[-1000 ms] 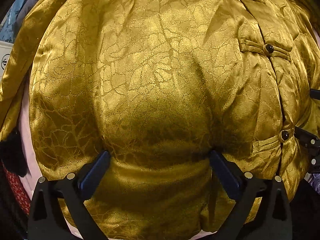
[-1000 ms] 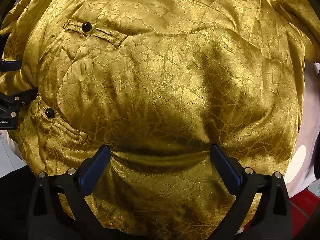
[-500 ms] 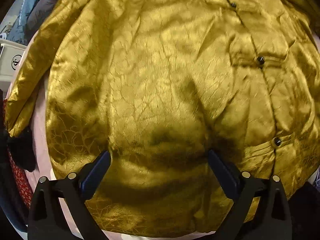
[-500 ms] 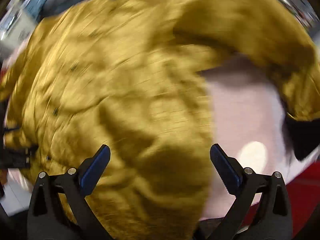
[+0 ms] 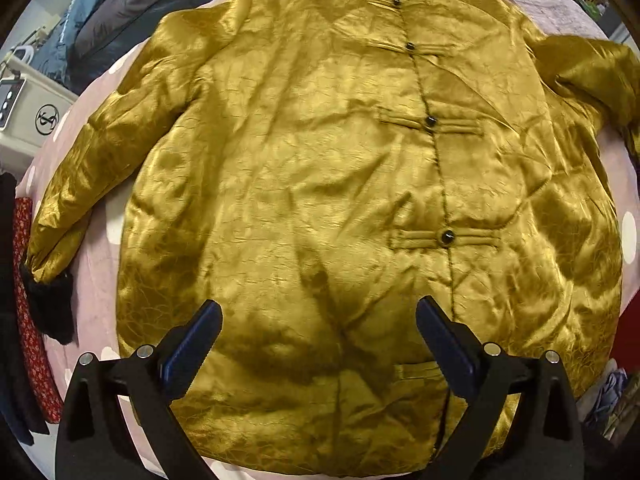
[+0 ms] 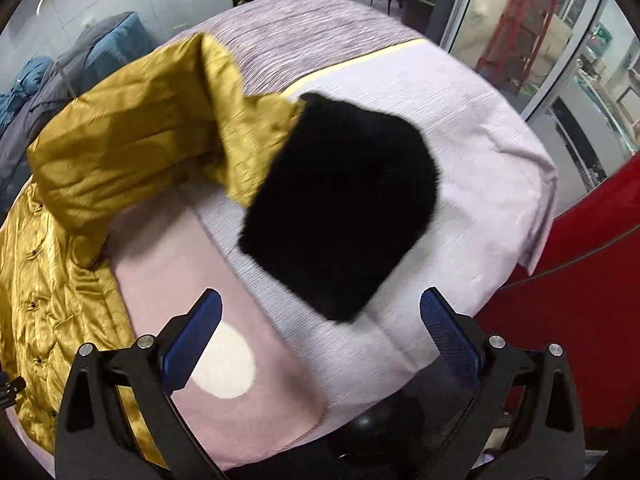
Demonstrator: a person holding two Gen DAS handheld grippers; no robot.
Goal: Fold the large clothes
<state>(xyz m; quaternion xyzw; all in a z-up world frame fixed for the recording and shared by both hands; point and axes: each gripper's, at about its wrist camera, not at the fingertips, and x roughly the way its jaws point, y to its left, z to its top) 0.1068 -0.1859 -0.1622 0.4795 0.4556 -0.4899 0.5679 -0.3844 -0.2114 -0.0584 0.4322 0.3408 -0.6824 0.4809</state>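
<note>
A gold satin jacket (image 5: 320, 184) with black knot buttons lies face up, spread flat on a pink bed cover (image 5: 96, 280). Its left sleeve ends in a black fur cuff (image 5: 52, 304). My left gripper (image 5: 320, 336) is open and empty, above the jacket's lower hem. In the right wrist view the jacket's right sleeve (image 6: 152, 136) stretches out to a black fur cuff (image 6: 340, 204) on the lilac cover. My right gripper (image 6: 320, 328) is open and empty, just short of that cuff. The jacket body (image 6: 44, 304) shows at the left.
Blue and grey padded clothes (image 5: 100, 12) lie piled at the back left. A white appliance (image 5: 24, 108) stands at the left. Red patterned cloth (image 5: 28, 300) hangs by the bed's left edge. A red panel (image 6: 580, 280) and glass doors (image 6: 560, 40) are at the right.
Both grippers have pulled back from the jacket front, so the whole jacket now shows. The right gripper has swung right, from the jacket body to the right sleeve's black cuff.
</note>
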